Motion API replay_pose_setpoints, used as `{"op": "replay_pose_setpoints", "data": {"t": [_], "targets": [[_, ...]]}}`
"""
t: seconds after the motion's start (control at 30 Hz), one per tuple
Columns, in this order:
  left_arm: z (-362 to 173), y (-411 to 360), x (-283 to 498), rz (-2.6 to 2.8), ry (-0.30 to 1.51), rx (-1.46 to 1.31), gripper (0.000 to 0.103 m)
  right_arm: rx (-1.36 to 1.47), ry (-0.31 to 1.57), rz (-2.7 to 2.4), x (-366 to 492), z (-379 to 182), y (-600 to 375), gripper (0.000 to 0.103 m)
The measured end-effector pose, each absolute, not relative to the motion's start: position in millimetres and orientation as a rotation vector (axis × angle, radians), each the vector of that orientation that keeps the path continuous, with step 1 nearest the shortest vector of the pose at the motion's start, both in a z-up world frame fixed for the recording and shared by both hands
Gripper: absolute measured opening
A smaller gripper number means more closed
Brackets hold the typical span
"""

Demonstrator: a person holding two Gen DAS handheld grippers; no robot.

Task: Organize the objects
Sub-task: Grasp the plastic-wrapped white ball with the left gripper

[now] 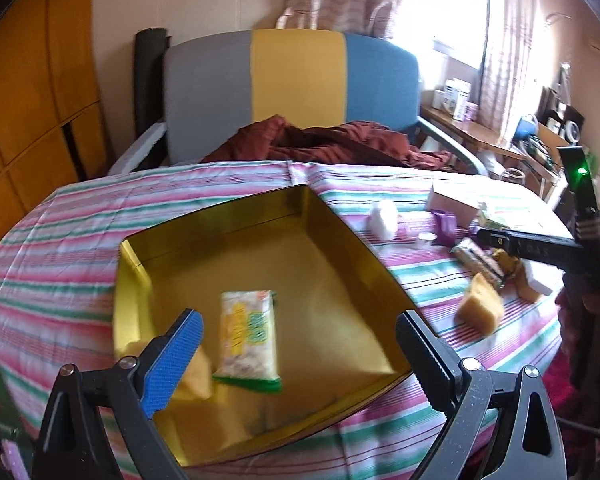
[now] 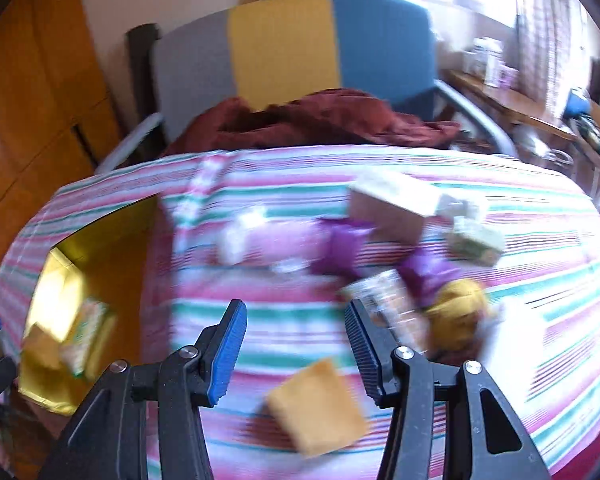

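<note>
Left wrist view: left tongs (image 1: 300, 330) spread wide over the gold tin (image 1: 380, 256), nothing between the fingers.
Gold tin: open, square, sitting on the striped bench cloth (image 1: 80, 220) at its left part.
Inside the tin: a white-and-green snack packet (image 1: 249, 332) lying flat near the middle, and a yellow sponge piece (image 1: 196, 376) just beside it, partly behind the blue pad.
Right wrist view: right tongs (image 2: 296, 344) also spread, empty, above an orange-yellow sponge block (image 2: 320, 408) that lies on the cloth between and below the fingers (the frame is blurred, so I cannot tell whether it touches them).
Loose pile: to the right of the tin, a cardboard box (image 2: 388, 208), purple wrappers (image 2: 340, 248), a clear-wrapped snack (image 2: 392, 304), a yellow lump (image 2: 458, 300) and a green-printed packet (image 2: 476, 240), close together.
Behind the bench: a chair (image 1: 300, 80) with grey, yellow and blue panels, and a dark red cloth (image 1: 324, 140) heaped on its seat.
</note>
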State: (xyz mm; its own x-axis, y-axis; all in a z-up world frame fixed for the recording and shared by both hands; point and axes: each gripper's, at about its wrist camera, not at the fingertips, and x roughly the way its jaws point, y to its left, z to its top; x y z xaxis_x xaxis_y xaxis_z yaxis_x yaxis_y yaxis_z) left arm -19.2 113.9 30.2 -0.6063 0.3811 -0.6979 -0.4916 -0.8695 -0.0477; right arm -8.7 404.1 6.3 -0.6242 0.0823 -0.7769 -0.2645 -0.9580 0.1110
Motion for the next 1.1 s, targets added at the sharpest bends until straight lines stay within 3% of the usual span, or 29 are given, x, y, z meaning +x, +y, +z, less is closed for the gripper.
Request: {"op": "replay_pose_setpoints", "data": {"t": [0.17, 0.3, 0.4, 0.6, 0.77, 0.97, 1.1], "targets": [[31, 145, -26, 2.380, 0.247, -1.010, 0.098, -1.217, 0.294, 2.578, -14, 2, 455, 0.053], [30, 176, -37, 2.347, 0.316, -1.007, 0.097, -1.189, 0.416, 2.543, -14, -12, 489, 0.053], [25, 196, -50, 2.315, 0.341, -1.033, 0.088, -1.216, 0.522, 2.513, -14, -18, 500, 0.053], [11, 243, -85, 2.240, 0.396, -1.105, 0.075, -1.236, 0.527, 2.562, -15, -17, 492, 0.053], [-10, 276, -121, 2.194, 0.410, -1.226, 0.074, -1.261, 0.521, 2.596, -17, -17, 483, 0.053], [-34, 302, -160, 2.180, 0.451, -1.318, 0.060, -1.308, 0.492, 2.613, -23, -21, 475, 0.053], [-42, 315, -173, 2.163, 0.466, -1.333, 0.061, -1.329, 0.466, 2.622, -25, -24, 470, 0.053]]}}
